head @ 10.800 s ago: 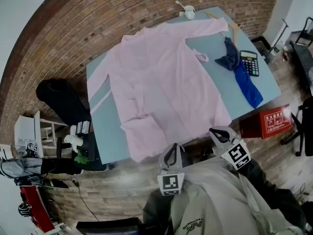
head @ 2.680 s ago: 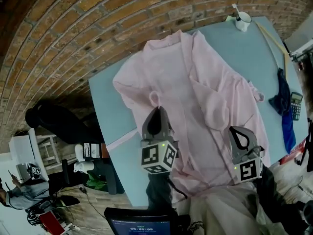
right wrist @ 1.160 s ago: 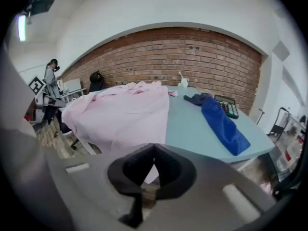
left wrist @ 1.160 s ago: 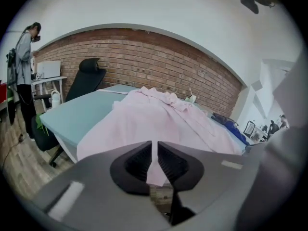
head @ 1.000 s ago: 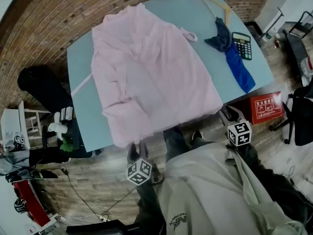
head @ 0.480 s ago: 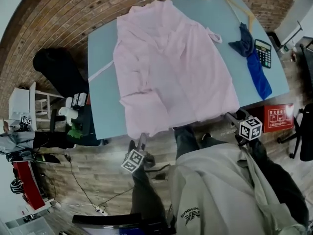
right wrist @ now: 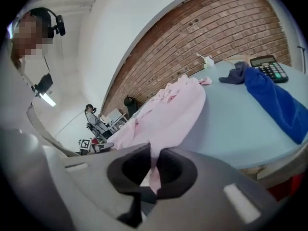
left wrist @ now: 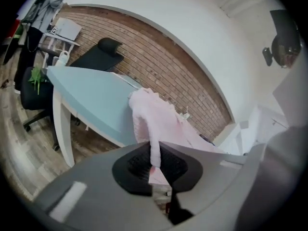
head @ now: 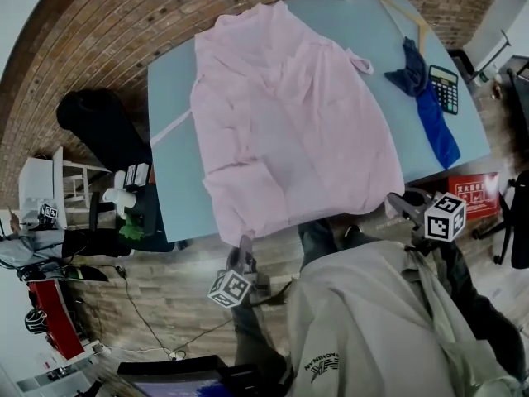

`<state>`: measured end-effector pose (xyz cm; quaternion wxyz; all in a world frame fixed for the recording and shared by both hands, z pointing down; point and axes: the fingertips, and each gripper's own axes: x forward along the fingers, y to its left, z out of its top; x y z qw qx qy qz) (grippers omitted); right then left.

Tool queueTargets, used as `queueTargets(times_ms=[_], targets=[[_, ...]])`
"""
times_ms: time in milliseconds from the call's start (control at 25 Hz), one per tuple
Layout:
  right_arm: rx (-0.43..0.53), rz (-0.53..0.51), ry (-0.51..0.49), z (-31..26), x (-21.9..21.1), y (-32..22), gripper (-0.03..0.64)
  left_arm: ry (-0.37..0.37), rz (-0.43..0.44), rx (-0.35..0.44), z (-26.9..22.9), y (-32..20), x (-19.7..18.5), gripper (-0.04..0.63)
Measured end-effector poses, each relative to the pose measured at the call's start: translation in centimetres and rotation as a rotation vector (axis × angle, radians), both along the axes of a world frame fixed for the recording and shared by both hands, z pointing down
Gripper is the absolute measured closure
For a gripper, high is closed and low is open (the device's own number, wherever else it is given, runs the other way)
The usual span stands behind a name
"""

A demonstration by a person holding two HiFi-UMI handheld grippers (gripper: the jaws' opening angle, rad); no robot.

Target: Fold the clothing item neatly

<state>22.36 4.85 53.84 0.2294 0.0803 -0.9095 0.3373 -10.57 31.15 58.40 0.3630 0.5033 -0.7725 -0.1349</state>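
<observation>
Garment [head: 281, 114] lies lengthwise across table [head: 173, 98], hem nearest.

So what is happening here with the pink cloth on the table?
A person stands at the near edge of the light-blue table, holding a gripper in each hand. The left gripper and the right gripper have both just closed their jaws on the near hem of the pink robe, which lies spread out. The hem is not yet folded over.
</observation>
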Motion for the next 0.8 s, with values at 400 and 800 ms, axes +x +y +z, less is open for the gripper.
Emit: queueTargets(times_ms=[400,800], targets=[[0.067,-0.153,-0.125,-12.0,-5.1,-2.0,0.601,-0.161,0.068,0.168,-15.2,-4.3,-0.2,0.572],[0.112,-0.073,-0.202,-19.1,-14.6,-15.1,0.601,-0.201,0.005,0.241,-23.3,-13.8,-12.4,0.572]])
